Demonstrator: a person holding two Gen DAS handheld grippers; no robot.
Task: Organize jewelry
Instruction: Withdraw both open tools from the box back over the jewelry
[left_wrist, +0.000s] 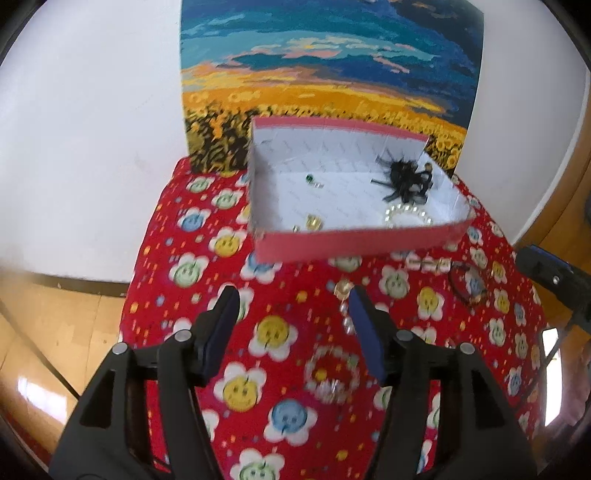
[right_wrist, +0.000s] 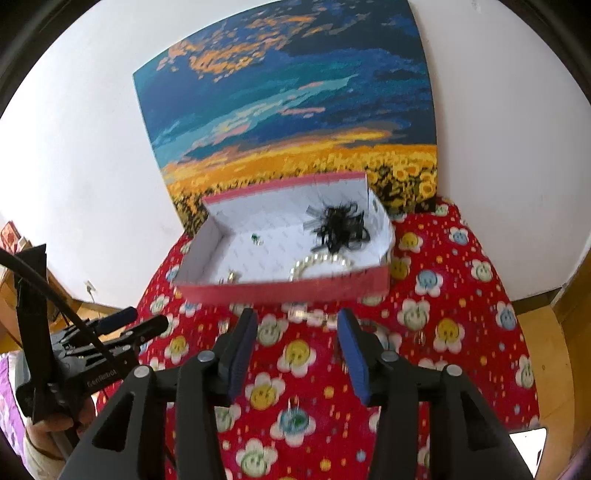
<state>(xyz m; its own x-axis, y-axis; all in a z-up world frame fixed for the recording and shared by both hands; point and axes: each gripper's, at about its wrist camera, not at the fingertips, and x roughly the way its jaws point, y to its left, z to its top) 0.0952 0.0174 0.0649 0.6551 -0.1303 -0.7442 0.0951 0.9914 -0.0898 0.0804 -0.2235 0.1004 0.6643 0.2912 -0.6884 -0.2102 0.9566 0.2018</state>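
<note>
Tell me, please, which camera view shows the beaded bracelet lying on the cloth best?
The left wrist view: the beaded bracelet lies whole on the flowered cloth, just ahead of the open left claw, though blurred. In the right wrist view I cannot make it out; the open right claw covers much of the cloth.

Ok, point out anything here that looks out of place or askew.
Several pieces lie loose on the red flowered cloth rather than in the red box: a beaded bracelet, a pearl strand and a dark bracelet. The box sits skewed to the cloth's edge. Nothing looks damaged.
</note>
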